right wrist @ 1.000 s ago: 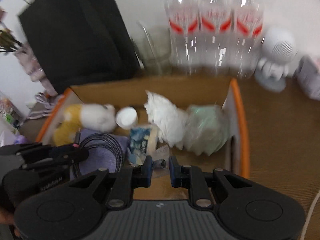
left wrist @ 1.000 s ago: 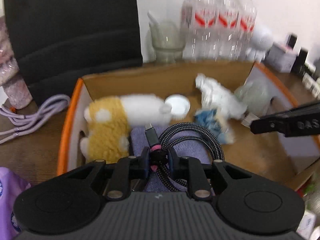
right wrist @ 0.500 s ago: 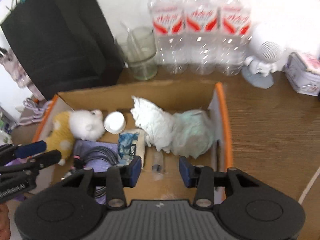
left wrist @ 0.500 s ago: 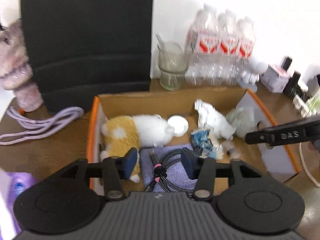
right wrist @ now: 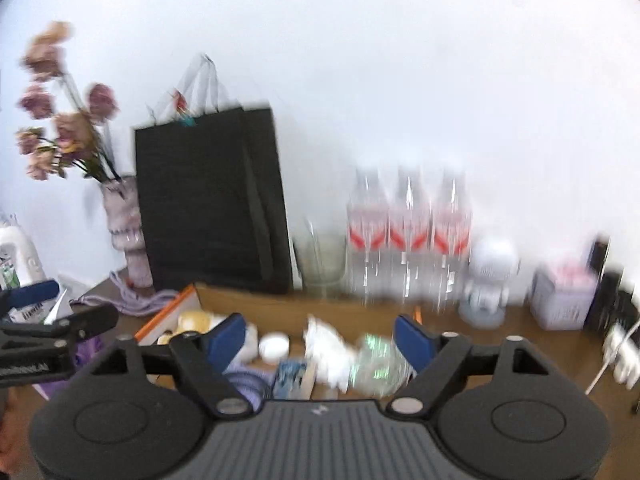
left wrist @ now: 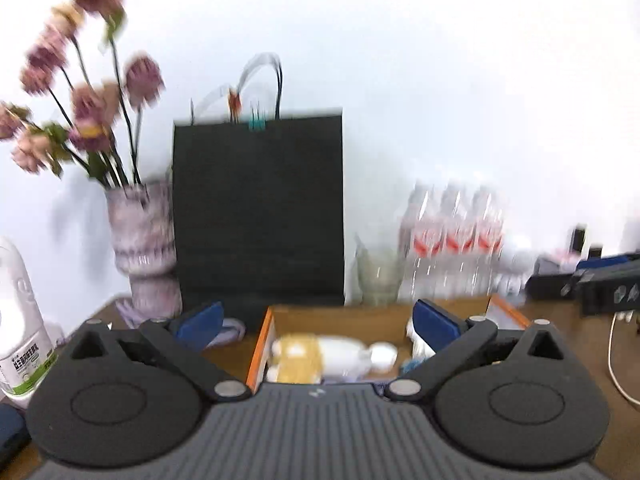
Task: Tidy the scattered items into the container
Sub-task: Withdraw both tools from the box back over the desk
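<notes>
The cardboard box with orange rims (left wrist: 259,346) (right wrist: 248,300) sits low in both views. In it lie a yellow and white plush (left wrist: 312,356) (right wrist: 192,320), a white cap (right wrist: 274,346), crumpled white paper (right wrist: 324,344), a pale green bag (right wrist: 376,364), a blue packet (right wrist: 292,372) and a coiled black cable (right wrist: 244,380) on purple cloth. My left gripper (left wrist: 318,322) (right wrist: 72,304) hangs above the box's near side, jaws opening wide, nothing between them. My right gripper (right wrist: 320,338) (left wrist: 608,280) is also raised, its jaws opening and empty.
Behind the box stand a black paper bag (left wrist: 258,208), a vase of pink flowers (left wrist: 142,232), a glass (right wrist: 322,260), three water bottles (right wrist: 408,236), a white figurine (right wrist: 488,280) and a pink box (right wrist: 564,296). A white bottle (left wrist: 16,320) and purple cord (right wrist: 140,300) lie left.
The left gripper let go of the black cable and the right of a small item in the box. Both opened, drew back and up, and tilted toward the wall.
</notes>
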Action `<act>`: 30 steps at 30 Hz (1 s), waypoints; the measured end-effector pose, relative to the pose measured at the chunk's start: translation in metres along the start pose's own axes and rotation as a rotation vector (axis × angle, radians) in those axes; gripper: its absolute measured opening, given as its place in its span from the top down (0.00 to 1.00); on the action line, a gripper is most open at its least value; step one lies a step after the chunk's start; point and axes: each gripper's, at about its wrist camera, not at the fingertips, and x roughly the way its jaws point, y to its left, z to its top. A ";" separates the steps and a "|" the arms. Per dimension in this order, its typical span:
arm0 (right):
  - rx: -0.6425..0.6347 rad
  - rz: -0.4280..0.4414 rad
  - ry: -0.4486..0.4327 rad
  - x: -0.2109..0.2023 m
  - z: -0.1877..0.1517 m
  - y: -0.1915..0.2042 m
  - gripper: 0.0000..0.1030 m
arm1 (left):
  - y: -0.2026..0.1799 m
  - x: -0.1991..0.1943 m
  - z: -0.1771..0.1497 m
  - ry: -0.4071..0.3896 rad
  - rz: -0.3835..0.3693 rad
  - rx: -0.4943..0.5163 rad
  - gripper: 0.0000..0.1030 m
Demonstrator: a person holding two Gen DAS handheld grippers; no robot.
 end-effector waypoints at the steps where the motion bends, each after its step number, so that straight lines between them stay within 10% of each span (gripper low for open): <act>1: 0.000 -0.001 -0.010 -0.002 -0.006 0.003 0.19 | -0.002 -0.002 -0.004 -0.009 -0.006 0.001 0.00; 12: 0.064 0.004 -0.029 -0.055 -0.041 0.008 0.20 | 0.000 -0.047 -0.030 0.118 -0.038 -0.084 0.00; 16: 0.051 0.025 -0.085 -0.115 -0.087 0.024 0.17 | 0.003 -0.110 -0.077 0.182 -0.147 -0.196 0.00; 22: 0.066 0.011 -0.025 -0.177 -0.159 0.041 0.17 | 0.011 -0.190 -0.130 0.199 -0.107 -0.206 0.00; 30: 0.081 -0.005 0.054 -0.214 -0.221 0.045 0.18 | 0.006 -0.213 -0.148 0.250 -0.091 -0.176 0.00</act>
